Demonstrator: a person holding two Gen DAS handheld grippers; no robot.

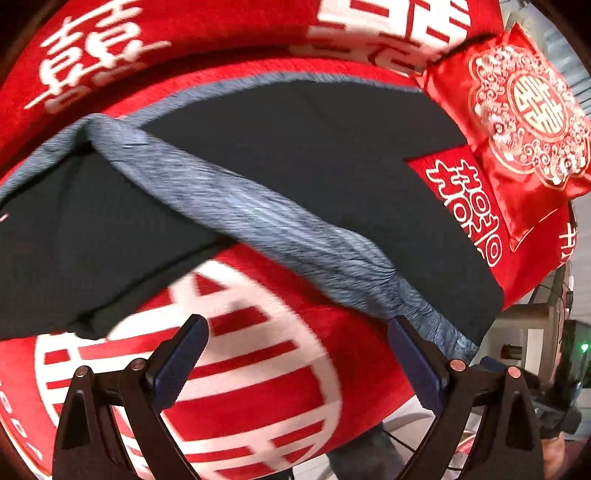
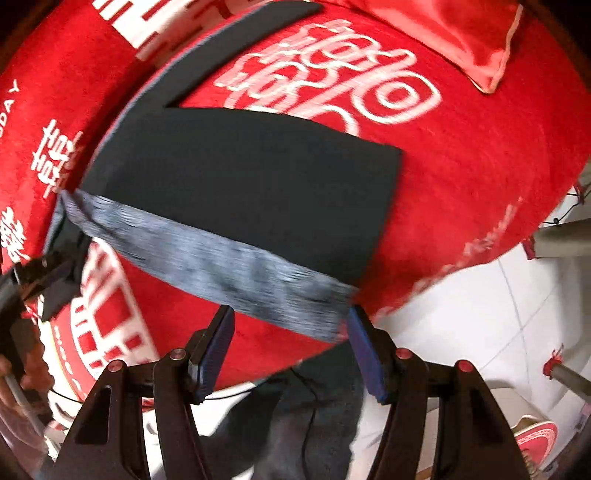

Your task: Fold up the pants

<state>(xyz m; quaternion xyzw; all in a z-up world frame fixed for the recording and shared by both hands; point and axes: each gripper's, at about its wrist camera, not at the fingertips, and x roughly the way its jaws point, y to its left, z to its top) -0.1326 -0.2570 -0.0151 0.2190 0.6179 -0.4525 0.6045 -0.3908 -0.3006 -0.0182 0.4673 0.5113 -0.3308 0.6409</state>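
Note:
Dark pants [image 1: 280, 147] with a grey-blue waistband [image 1: 236, 199] lie spread on a red cloth with white characters. In the left wrist view my left gripper [image 1: 295, 350] is open, just in front of the waistband; its right finger [image 1: 413, 354] sits at the band's near corner. In the right wrist view the pants [image 2: 243, 184] lie flat with the waistband [image 2: 221, 266] nearest. My right gripper [image 2: 291, 343] is open, straddling the band's right end. The left gripper [image 2: 55, 280] shows at the band's left end.
A red satin cushion [image 1: 524, 122] lies at the right of the pants; it also shows in the right wrist view [image 2: 454, 33]. The red cloth's front edge [image 2: 461, 266] drops to a white tiled floor [image 2: 498, 332]. The person's legs and a red shoe [image 2: 535, 439] are below.

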